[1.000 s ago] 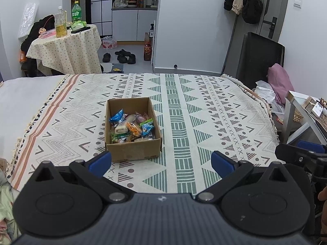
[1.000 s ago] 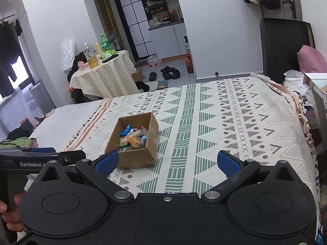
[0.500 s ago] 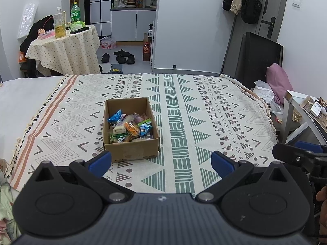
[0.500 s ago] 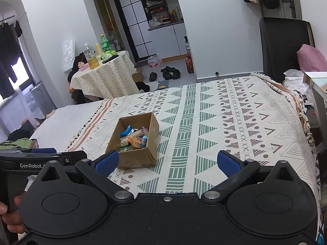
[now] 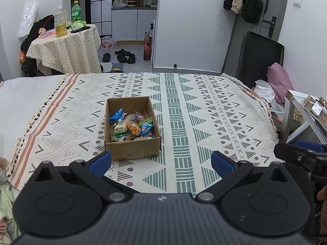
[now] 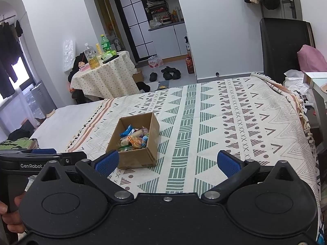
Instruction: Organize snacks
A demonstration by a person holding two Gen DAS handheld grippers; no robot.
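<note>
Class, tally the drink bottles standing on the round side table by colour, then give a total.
Green plastic bottle: 1
Clear plastic bottle of yellow liquid: 1
Small yellow bottle, seen only from the right wrist view: 1
Total: 3

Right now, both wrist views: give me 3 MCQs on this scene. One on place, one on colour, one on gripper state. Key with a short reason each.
1. Where are the snacks?
A. Scattered on the bedspread
B. Inside the cardboard box
C. On the round table

2. What colour are the pads on the gripper fingers?
A. Blue
B. Red
C. White

3. What state is the left gripper in?
A. Shut on a snack
B. Shut and empty
C. Open, holding nothing

Key:
1. B, the wrappers all lie within the walls of the cardboard box on the bedspread.
2. A, both wrist views show blue pads.
3. C, the fingers stand wide apart with only bedspread between them; the right gripper is the same.
</note>
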